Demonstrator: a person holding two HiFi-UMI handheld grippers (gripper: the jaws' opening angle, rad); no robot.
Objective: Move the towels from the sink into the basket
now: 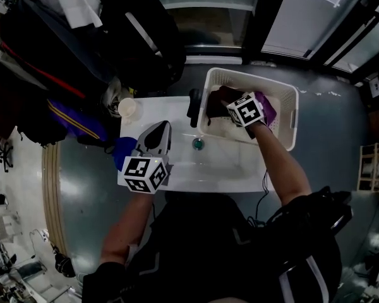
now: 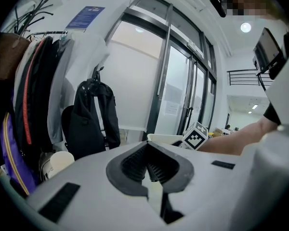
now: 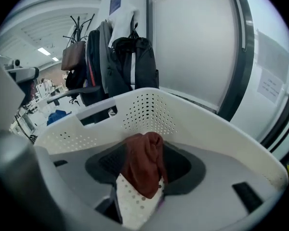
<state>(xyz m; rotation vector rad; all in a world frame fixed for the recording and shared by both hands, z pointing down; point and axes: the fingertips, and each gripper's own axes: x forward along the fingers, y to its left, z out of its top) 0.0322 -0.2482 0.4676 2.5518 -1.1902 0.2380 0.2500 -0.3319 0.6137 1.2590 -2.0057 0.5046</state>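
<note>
A dark red towel [image 1: 213,103] hangs between the jaws of my right gripper [image 1: 220,98], which reaches into the white perforated basket [image 1: 252,76]. In the right gripper view the towel [image 3: 143,170] droops loosely between wide-spread pads [image 3: 108,161] over the basket's wall [image 3: 149,107], so my right gripper [image 3: 145,153] stands open around it. A purple towel [image 1: 267,111] lies in the basket beside the gripper. My left gripper [image 1: 160,130] hovers over the left part of the white sink [image 1: 215,166]. It [image 2: 148,150] is shut on nothing.
A black faucet [image 1: 193,106] stands at the sink's back edge, with the drain [image 1: 198,144] in front of it. A paper cup [image 1: 127,108] and a blue object [image 1: 122,150] sit at the sink's left. Bags and a black backpack [image 1: 145,36] hang behind on the left.
</note>
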